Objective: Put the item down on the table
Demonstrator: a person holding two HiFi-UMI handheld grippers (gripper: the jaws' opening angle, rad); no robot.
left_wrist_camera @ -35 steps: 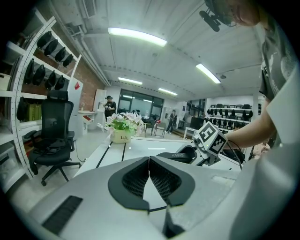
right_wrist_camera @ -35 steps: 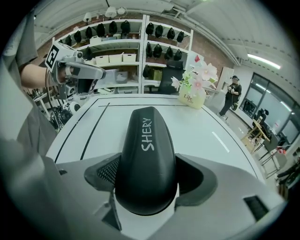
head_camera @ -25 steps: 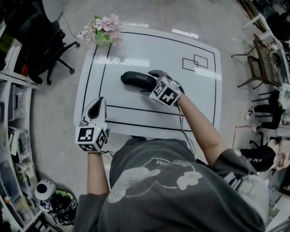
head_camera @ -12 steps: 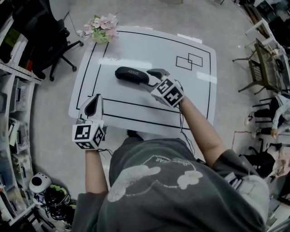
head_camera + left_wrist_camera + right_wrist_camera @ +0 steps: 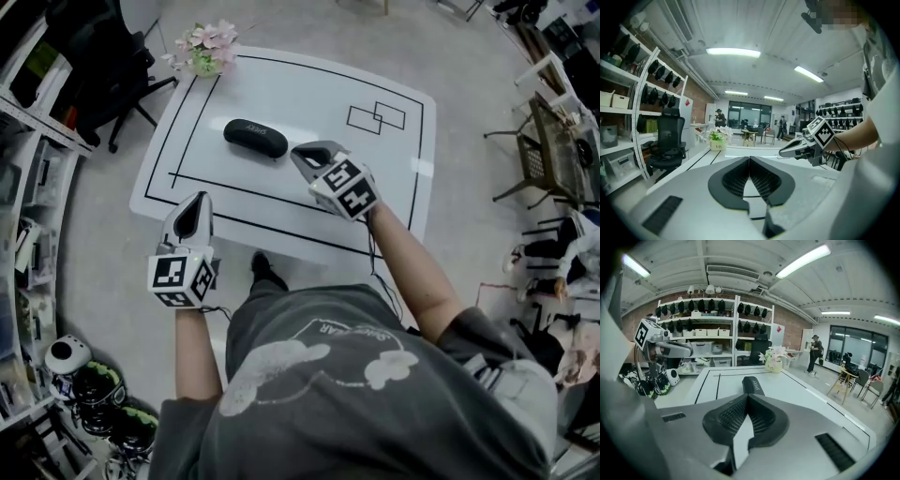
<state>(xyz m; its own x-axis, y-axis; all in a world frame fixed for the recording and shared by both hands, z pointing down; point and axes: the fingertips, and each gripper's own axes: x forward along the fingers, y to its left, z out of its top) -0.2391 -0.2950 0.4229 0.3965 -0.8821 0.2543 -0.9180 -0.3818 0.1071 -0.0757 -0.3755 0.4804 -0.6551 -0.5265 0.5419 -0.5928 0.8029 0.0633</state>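
A black glasses case [image 5: 255, 138] [image 5: 753, 385] lies flat on the white table [image 5: 309, 103], inside its black marked lines. My right gripper [image 5: 302, 155] [image 5: 747, 397] hovers just right of the case and apart from it, its jaws shut with nothing between them. Off the table's near left edge, my left gripper [image 5: 194, 208] [image 5: 749, 158] is held shut and empty. In the left gripper view the right gripper [image 5: 799, 149] shows at the right; in the right gripper view the left gripper [image 5: 670, 348] shows at the left.
A pot of pink flowers [image 5: 208, 49] [image 5: 774, 358] stands on the table's far left corner. Two overlapping rectangles [image 5: 375, 117] are drawn at the far right. A black office chair [image 5: 103, 56] and shelves [image 5: 28, 234] stand to the left, with more chairs [image 5: 553, 141] at the right.
The right gripper has let go of the glasses case, drawn back toward the person and shut. The case now lies alone on the table. The left gripper has stayed put.
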